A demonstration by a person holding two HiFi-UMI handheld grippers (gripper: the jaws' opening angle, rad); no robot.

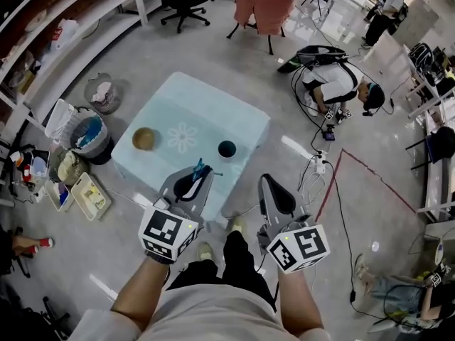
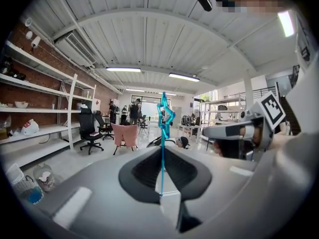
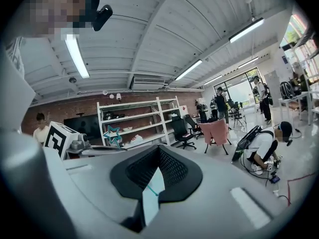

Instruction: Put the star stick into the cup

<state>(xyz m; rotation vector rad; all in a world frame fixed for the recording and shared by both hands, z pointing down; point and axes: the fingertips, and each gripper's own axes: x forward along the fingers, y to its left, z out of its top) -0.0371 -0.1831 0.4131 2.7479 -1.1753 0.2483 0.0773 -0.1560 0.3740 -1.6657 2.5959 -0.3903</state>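
At left on the table [image 1: 242,119], we note a brown bowl [image 1: 143,138]. The left gripper [image 1: 202,170] is clamped on the star stick [image 2: 162,153], over the table's near edge. The dark cup [image 1: 227,148] stands apart, seemingly empty. The right gripper [image 1: 269,185] has its jaws together, bare.

— Ahead of the left jaws?
— Table [image 1: 227,112], bowl [image 1: 144,138] off to their left, flower print [image 1: 183,137] just beyond.
— Past the right jaws?
— Cables [image 1: 316,168] just beyond, crouching person [image 1: 340,84] farther out, pink chair [image 1: 261,9] far ahead.
— Far left of both?
— Baskets [image 1: 103,150] beside table, shelves [image 1: 78,30] beyond.
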